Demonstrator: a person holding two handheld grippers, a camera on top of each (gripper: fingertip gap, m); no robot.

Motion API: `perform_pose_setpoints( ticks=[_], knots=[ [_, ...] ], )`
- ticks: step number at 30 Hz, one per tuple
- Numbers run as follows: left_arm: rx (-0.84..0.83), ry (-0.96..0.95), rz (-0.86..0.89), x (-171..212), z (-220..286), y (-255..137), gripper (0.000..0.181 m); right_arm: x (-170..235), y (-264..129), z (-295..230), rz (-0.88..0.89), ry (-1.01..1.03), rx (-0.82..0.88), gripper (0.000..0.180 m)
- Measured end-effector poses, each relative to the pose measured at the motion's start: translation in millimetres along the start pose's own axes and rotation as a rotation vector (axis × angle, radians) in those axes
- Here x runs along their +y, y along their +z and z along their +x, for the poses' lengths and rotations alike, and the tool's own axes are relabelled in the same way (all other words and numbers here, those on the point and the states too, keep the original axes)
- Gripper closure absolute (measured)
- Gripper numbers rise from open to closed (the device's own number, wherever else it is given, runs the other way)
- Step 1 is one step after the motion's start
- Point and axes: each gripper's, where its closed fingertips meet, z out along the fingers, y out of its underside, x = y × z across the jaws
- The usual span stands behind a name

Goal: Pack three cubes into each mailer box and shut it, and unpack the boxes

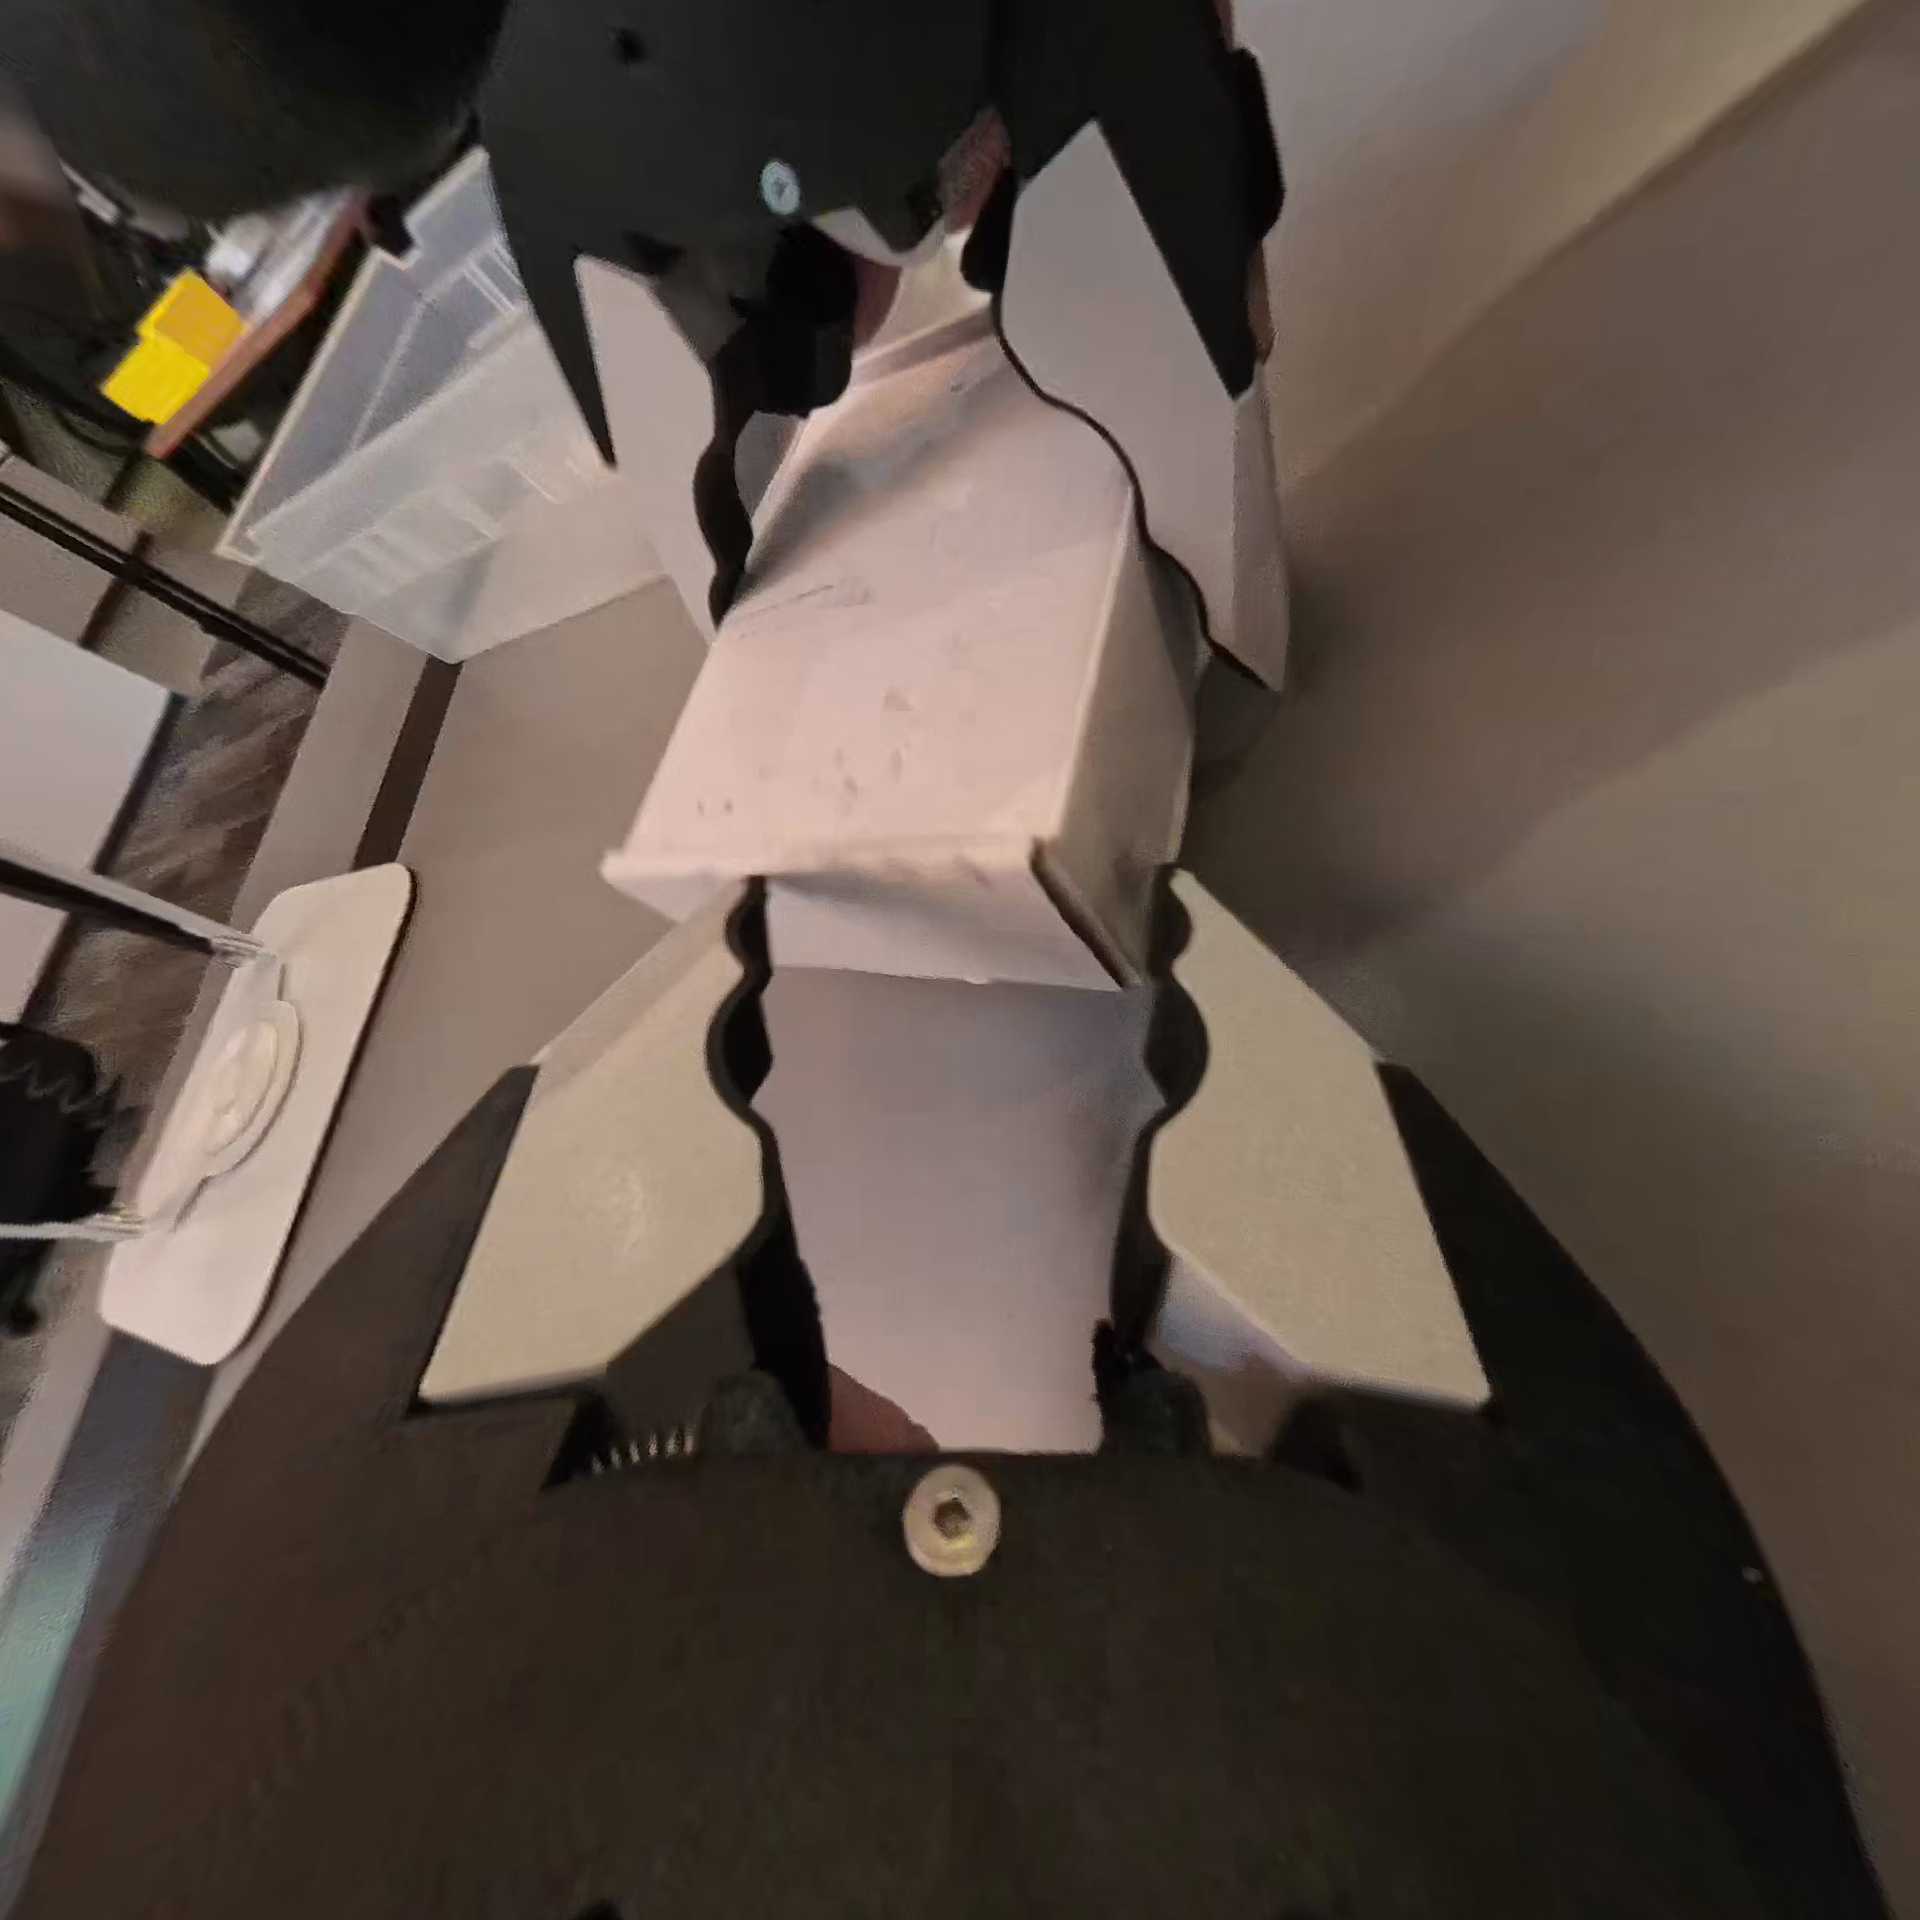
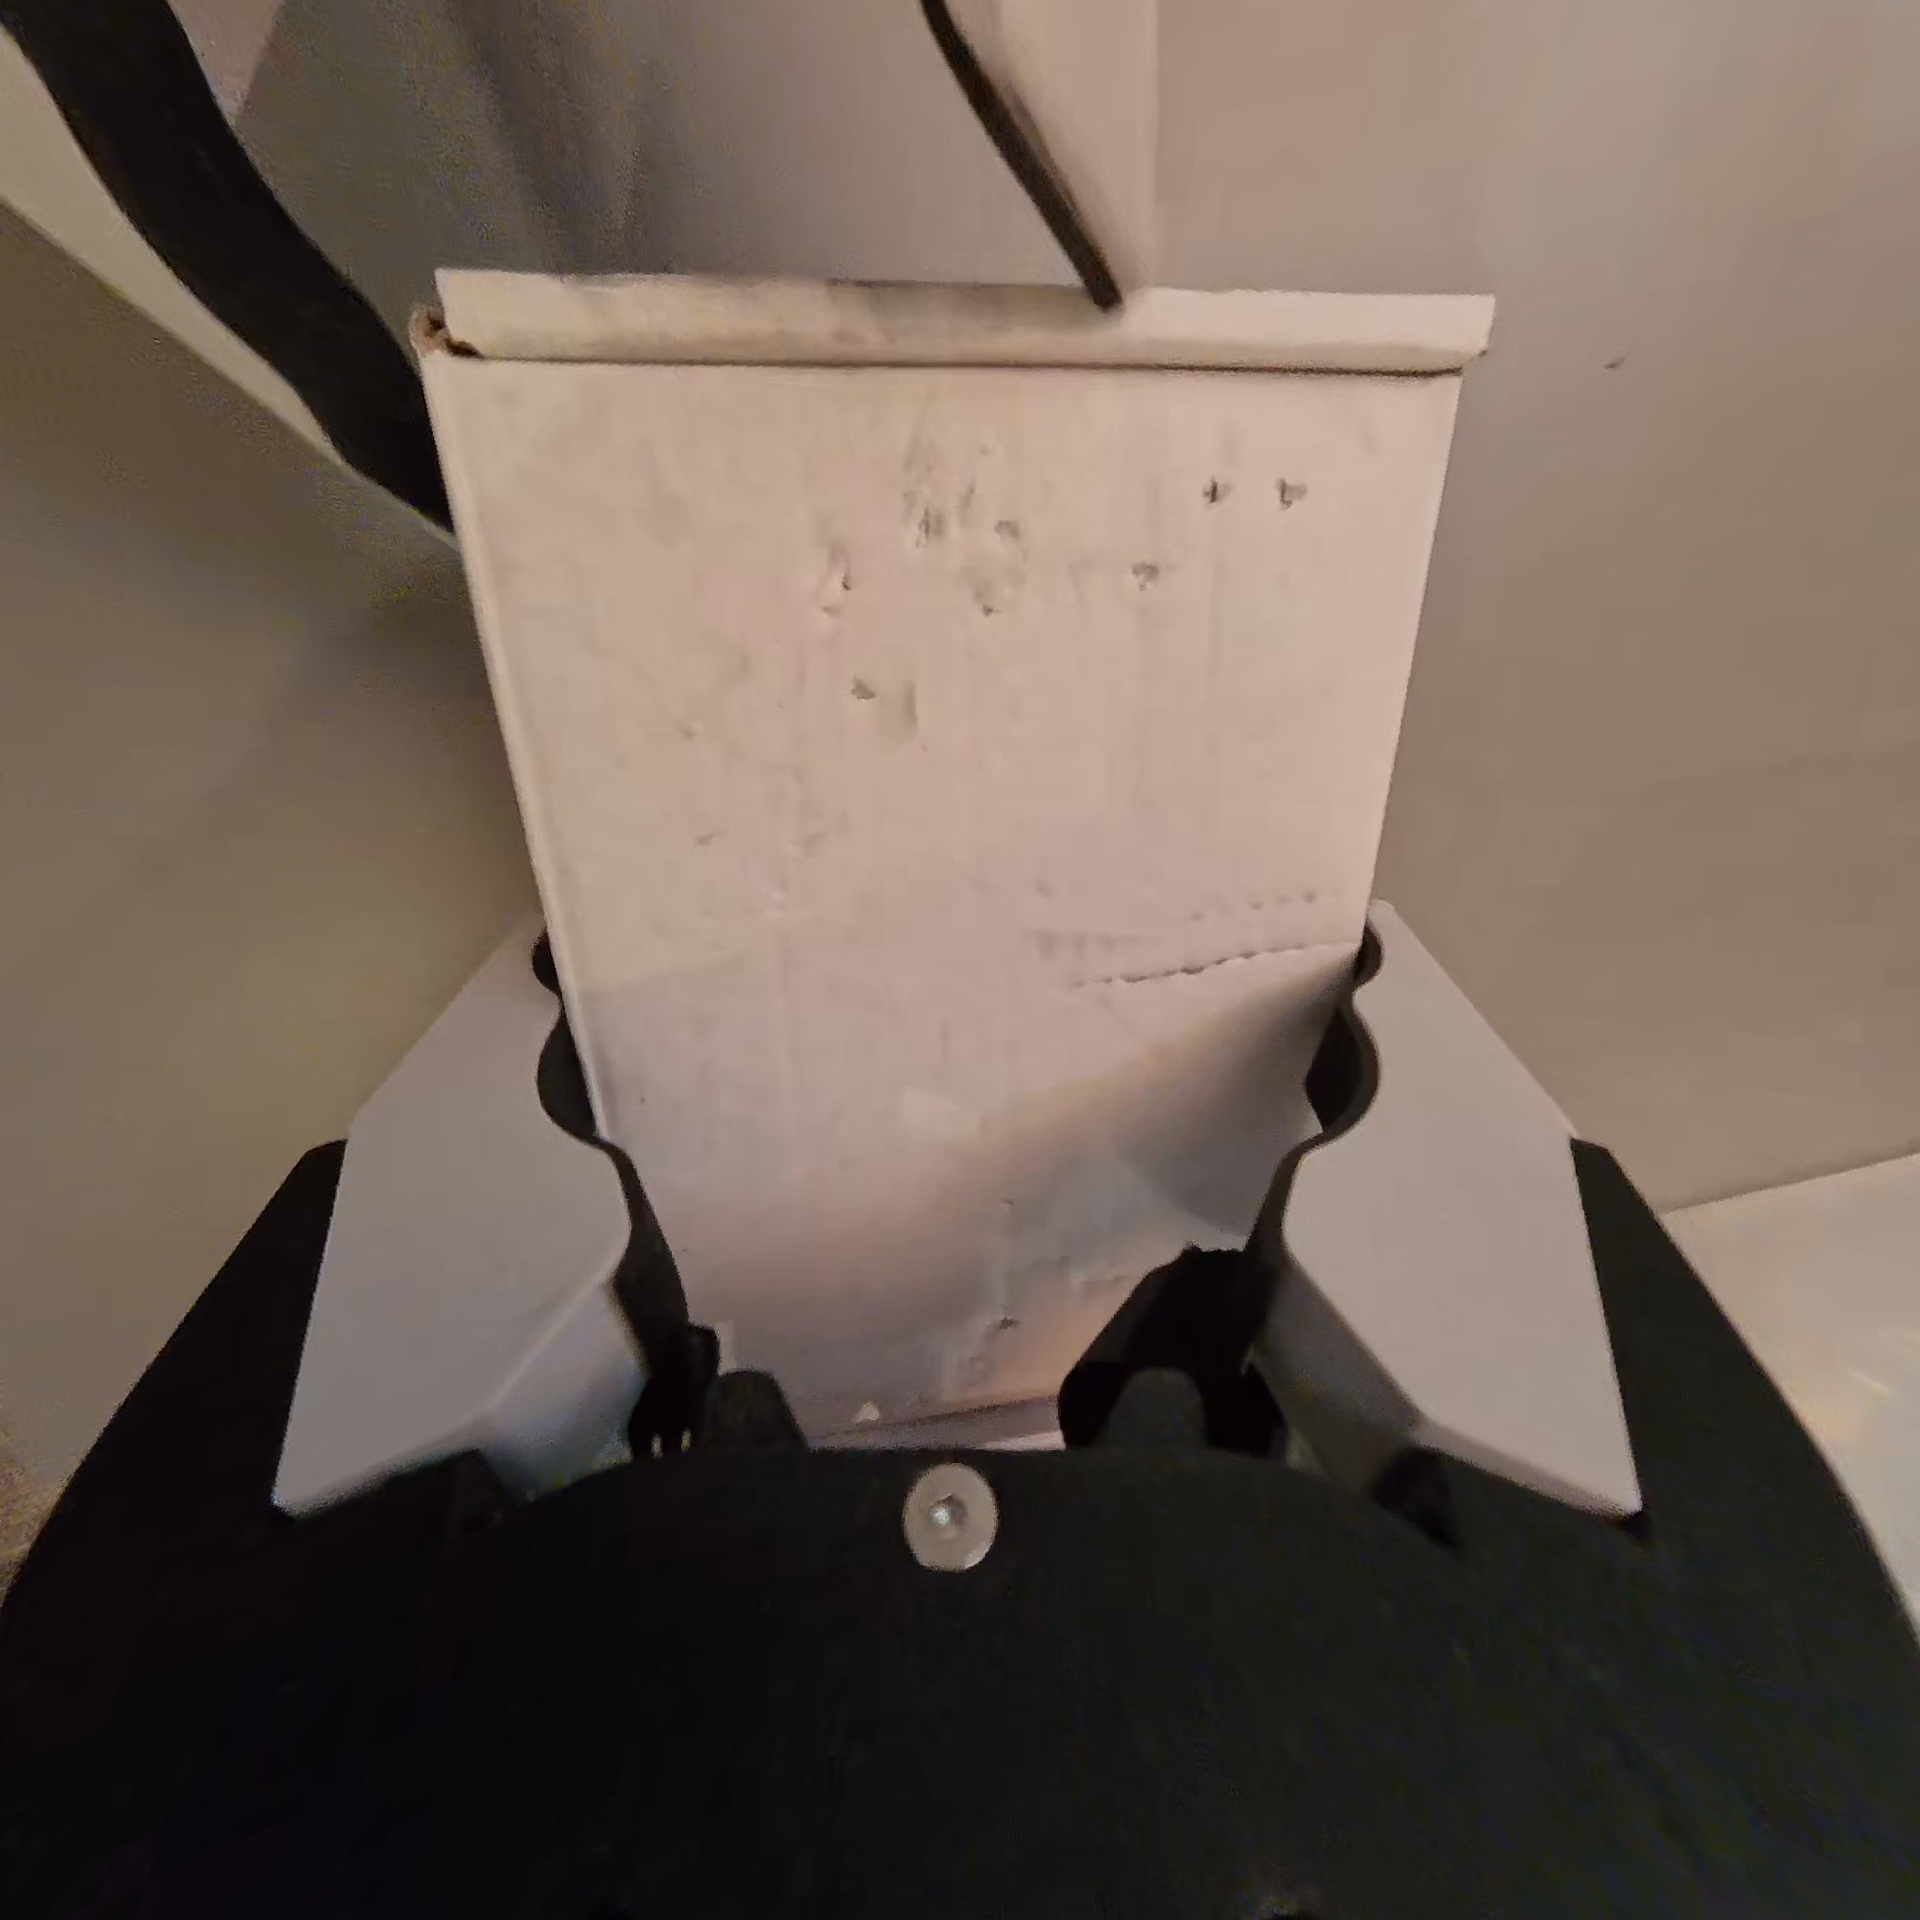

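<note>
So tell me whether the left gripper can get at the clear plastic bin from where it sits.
Probably not yet: the left gripper straddles the white cardboard mailer box, and the clear plastic bin sits off to its left, beyond the box.

No writing, label, brand, number or sign can be read in either view. The white mailer box point(image 2: 935, 727) at the centre of the frame carries only scuffs and small dents, and the yellow bins point(image 1: 171, 348) at upper left look plain.
</note>
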Motion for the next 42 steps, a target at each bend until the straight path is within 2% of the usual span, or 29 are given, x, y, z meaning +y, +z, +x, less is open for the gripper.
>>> perform_pose_setpoints(
  ticks=[3, 6, 8, 11, 13, 16, 20, 25, 30, 36, 39, 42],
  knots=[
    [-0.042, -0.095, 0.112, -10.7, -19.2, -19.9, 0.125, 2.0, -34.8, 23.3, 0.050, 0.021, 0.055, 0.040],
    [-0.111, -0.143, 0.166, -8.5, -40.6, -34.8, 0.157, 11.7, -81.9, 64.7, 0.091, 0.024, 0.152, 0.040],
    [-0.139, -0.163, 0.161, 1.0, -46.7, -31.7, 0.180, 28.9, -114.4, 104.8, 0.070, 0.012, 0.258, 0.040],
    [-0.138, -0.131, 0.101, 16.3, -41.3, -16.4, 0.181, 68.7, -151.0, 169.1, -0.055, 0.020, 0.392, 0.040],
    [-0.123, -0.136, 0.085, 18.2, -37.9, -10.0, 0.181, 101.0, -161.5, 210.0, -0.166, 0.022, 0.444, 0.039],
    [-0.116, -0.129, 0.074, 22.4, -37.4, -4.1, 0.180, 146.0, -156.1, 258.2, -0.292, 0.033, 0.444, 0.039],
    [-0.102, -0.133, 0.034, 36.9, -38.1, 4.7, 0.179, 182.5, -111.4, 288.7, -0.383, -0.002, 0.334, 0.039],
    [-0.103, -0.164, 0.044, 43.5, -44.0, 4.4, 0.177, 202.6, -58.8, 315.0, -0.444, -0.001, 0.263, 0.039],
    [-0.098, -0.146, 0.047, 43.5, -42.5, 6.1, 0.177, 209.9, -25.3, 324.7, -0.445, -0.049, 0.180, 0.039],
    [-0.088, -0.136, 0.040, 43.9, -40.5, 7.9, 0.176, 214.4, -14.9, 333.7, -0.510, -0.067, 0.158, 0.035],
    [-0.083, -0.126, 0.038, 43.8, -38.7, 8.4, 0.174, 211.7, -24.7, 338.9, -0.514, -0.057, 0.185, 0.030],
    [-0.082, -0.128, 0.050, 40.9, -38.2, 7.6, 0.170, 203.6, -48.5, 341.6, -0.500, -0.049, 0.260, 0.033]
  ],
)
